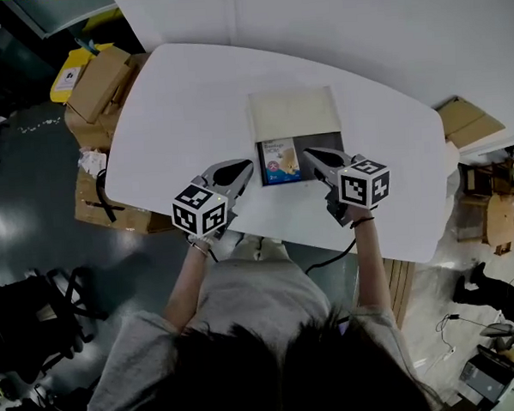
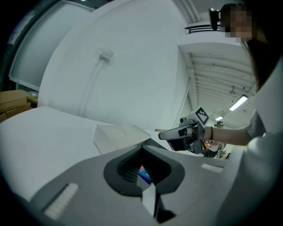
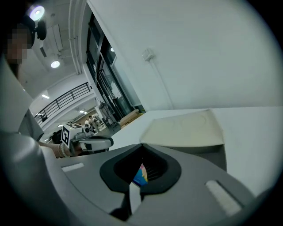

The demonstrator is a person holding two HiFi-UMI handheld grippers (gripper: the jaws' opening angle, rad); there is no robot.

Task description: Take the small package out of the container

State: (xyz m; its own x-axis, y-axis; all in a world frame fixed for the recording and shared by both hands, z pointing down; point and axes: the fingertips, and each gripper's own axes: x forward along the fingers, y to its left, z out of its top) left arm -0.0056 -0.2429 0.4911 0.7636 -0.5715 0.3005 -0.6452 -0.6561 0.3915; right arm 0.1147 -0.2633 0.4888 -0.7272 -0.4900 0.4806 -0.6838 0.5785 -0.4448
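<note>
Nearest to the head camera is my own dark hair, then my grey shirt and both forearms reaching forward over the white counter (image 1: pixel 183 110). Each hand carries its tool with the marker cube on top. The left gripper (image 1: pixel 245 167) has its fingers together, tips meeting, with nothing clamped between them; its tip sits just beside the left wall of the container (image 1: pixel 327 140). The right gripper (image 1: pixel 308 153) also has its fingers together and empty, and its tip reaches over the container's right half.

The container is a shallow dark box with its cream lid (image 1: pixel 292 112) folded open and lying flat on the far side. The small package (image 1: pixel 280 160), printed in blue and white, lies flat inside the left part of the box, between my two tips. Through the hollow behind each pair of closed fingers I catch only a sliver of its colours.

Cardboard boxes (image 1: pixel 100 80) stand on the floor off the counter's left end.
</note>
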